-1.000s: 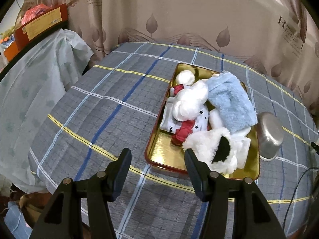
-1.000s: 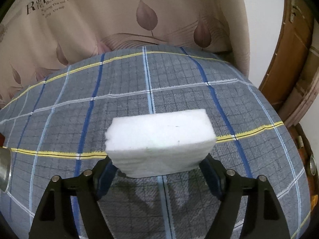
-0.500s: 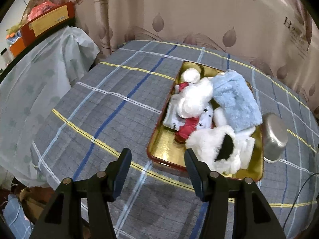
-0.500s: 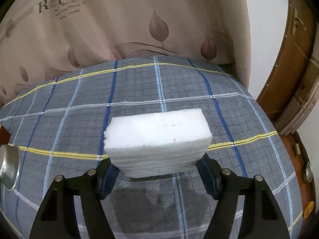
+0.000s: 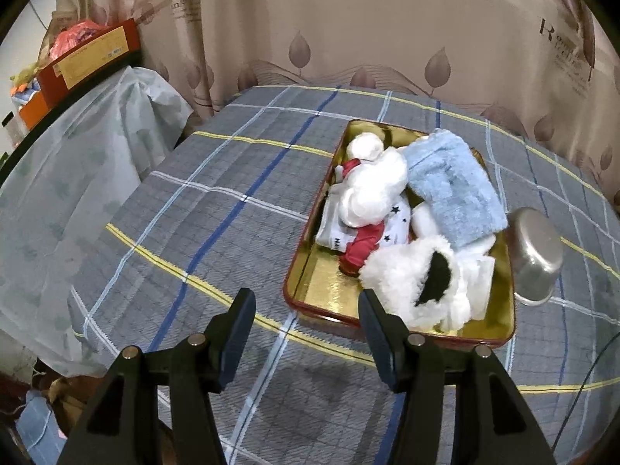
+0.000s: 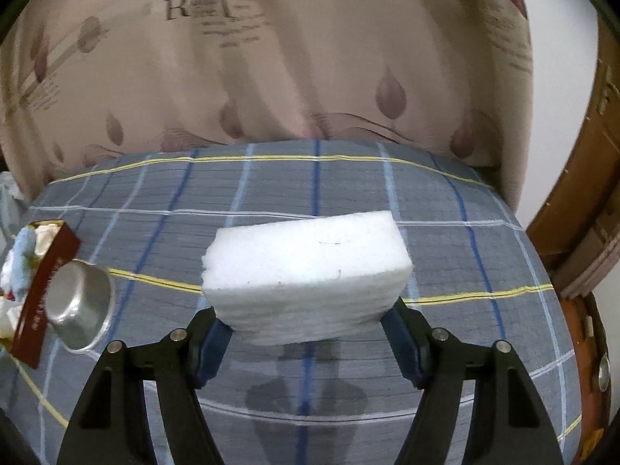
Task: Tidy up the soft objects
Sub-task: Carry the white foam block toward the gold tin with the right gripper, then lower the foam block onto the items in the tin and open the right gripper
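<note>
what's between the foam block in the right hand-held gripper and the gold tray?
Right wrist view: an overturned metal bowl against the tray wall, then bare tablecloth up to the foam block.

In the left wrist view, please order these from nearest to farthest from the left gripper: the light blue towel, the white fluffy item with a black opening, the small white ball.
From the left gripper:
1. White fluffy item, at the near end of the gold tray.
2. Light blue towel, in the middle of the tray, on its right side.
3. Small white ball, at the tray's far end.
</note>
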### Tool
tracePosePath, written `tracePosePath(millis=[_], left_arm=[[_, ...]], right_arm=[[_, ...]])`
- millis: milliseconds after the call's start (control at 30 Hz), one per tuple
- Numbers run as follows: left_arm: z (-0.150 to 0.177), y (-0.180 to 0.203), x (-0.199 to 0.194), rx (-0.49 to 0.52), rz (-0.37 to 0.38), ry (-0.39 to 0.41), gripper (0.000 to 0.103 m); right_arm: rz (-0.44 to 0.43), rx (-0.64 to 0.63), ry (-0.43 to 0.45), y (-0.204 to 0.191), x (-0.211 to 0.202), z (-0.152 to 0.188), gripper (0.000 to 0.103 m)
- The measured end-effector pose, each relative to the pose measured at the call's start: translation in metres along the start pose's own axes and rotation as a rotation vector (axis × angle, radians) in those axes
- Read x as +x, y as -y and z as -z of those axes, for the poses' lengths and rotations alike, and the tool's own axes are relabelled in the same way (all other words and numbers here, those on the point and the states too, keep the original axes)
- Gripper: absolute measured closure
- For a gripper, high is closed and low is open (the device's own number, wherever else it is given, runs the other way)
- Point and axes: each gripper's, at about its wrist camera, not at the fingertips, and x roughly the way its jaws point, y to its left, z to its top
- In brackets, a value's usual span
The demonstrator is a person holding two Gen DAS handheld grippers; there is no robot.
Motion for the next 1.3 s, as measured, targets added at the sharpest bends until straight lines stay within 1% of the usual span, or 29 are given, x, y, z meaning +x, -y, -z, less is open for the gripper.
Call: tracePosePath(millis=[167, 500, 633, 900, 1100, 1200, 1300], left_arm=[[0.001, -0.002, -0.001, 0.007, -0.007, 0.005, 0.046], [0.004, -0.001, 0.0, 0.027, -0.006, -0.005, 0.046], [0.003, -0.003, -0.002, 0.019, -0.006, 0.0, 0.046], [0.0, -0.011, -0.002, -0.004, -0.016, 0.0, 0.046], [-0.002, -0.02, -0.006, -0.031, -0.02, 0.01, 0.046], [-0.003, -0.024, -0.008, -0.05, -0.006, 0.012, 0.046], [-0.004, -0.028, -0.008, -0.056, -0.018, 0.011, 0.046]], right_arm=[[-0.034, -0.038, 0.007, -0.032, -0.008, -0.001, 0.034], [-0.134, -0.124, 0.036, -0.098, -0.03, 0.001, 0.034], [-0.164, -0.153, 0.024, -0.12, -0.036, 0.004, 0.034], [-0.236, -0.256, 0.008, -0.174, -0.049, 0.004, 0.034], [-0.301, -0.351, -0.017, -0.234, -0.053, 0.003, 0.034], [-0.348, -0.389, -0.038, -0.262, -0.054, 0.006, 0.034], [-0.367, -0.453, -0.045, -0.294, -0.055, 0.011, 0.034]])
